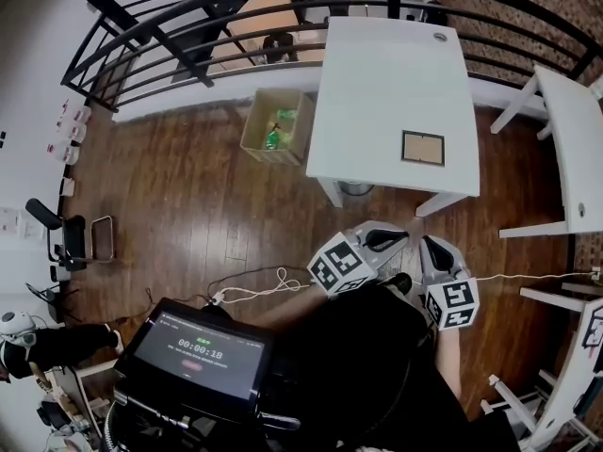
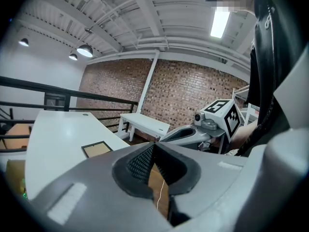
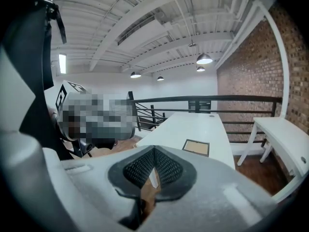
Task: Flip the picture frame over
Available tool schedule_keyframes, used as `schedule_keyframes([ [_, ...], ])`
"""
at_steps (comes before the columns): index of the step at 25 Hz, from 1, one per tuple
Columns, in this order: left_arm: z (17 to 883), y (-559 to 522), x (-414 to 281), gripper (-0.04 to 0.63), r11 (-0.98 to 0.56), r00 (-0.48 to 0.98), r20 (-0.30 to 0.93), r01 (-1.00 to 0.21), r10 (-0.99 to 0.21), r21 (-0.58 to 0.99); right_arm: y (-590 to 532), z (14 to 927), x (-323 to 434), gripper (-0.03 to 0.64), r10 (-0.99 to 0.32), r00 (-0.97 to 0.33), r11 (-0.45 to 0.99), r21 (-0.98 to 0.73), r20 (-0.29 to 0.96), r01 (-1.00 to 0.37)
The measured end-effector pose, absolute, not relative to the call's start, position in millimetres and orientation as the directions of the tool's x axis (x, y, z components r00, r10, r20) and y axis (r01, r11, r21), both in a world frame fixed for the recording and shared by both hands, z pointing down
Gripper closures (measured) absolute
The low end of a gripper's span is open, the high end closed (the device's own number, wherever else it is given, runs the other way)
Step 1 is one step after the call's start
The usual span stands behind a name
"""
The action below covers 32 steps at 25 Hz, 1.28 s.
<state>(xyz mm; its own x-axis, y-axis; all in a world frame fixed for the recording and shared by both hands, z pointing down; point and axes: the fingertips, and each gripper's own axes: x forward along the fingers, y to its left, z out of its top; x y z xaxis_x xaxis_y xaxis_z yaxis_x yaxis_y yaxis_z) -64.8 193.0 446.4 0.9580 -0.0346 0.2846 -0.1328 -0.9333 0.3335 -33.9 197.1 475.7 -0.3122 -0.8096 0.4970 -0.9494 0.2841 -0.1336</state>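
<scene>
A small dark-rimmed picture frame (image 1: 423,148) lies flat on the white table (image 1: 377,73), near its front right corner, with a brown panel facing up. It also shows as the picture frame (image 2: 96,149) in the left gripper view and the picture frame (image 3: 196,147) in the right gripper view. My left gripper (image 1: 400,237) and right gripper (image 1: 431,244) hang side by side over the wooden floor, short of the table's front edge. Both are shut with nothing between the jaws. Neither touches the frame.
An open cardboard box (image 1: 277,126) with green items stands on the floor left of the table. A second white table (image 1: 575,149) stands to the right. A black railing (image 1: 188,26) runs behind. A white cable (image 1: 254,290) lies on the floor near me.
</scene>
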Motion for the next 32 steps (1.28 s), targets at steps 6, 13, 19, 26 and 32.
schedule_keyframes([
  [6,446.1,188.5,-50.3,0.58,-0.939,0.956,0.292,-0.134,-0.038,0.317,191.1,469.4,-22.9,0.624,-0.819,-0.322,0.295,-0.131,0.475,-0.946],
  [13,448.4,186.0,-45.1,0.58,-0.937,0.954,0.295,-0.143,-0.046,0.317,188.7,472.1,-21.3,0.624,-0.811,-0.338,0.314,-0.133,0.476,-0.94],
  [19,450.3,180.3,-44.4,0.58,-0.936,0.952,0.302,-0.151,-0.051,0.319,182.5,470.2,-20.5,0.624,-0.811,-0.345,0.322,-0.132,0.472,-0.938],
  [26,452.1,177.3,-47.4,0.58,-0.934,0.951,0.306,-0.154,-0.051,0.322,180.6,469.7,-23.1,0.624,-0.809,-0.345,0.322,-0.131,0.476,-0.937],
  [32,455.0,176.4,-47.3,0.58,-0.934,0.949,0.31,-0.155,-0.05,0.323,180.5,472.4,-23.3,0.624,-0.808,-0.344,0.32,-0.134,0.478,-0.938],
])
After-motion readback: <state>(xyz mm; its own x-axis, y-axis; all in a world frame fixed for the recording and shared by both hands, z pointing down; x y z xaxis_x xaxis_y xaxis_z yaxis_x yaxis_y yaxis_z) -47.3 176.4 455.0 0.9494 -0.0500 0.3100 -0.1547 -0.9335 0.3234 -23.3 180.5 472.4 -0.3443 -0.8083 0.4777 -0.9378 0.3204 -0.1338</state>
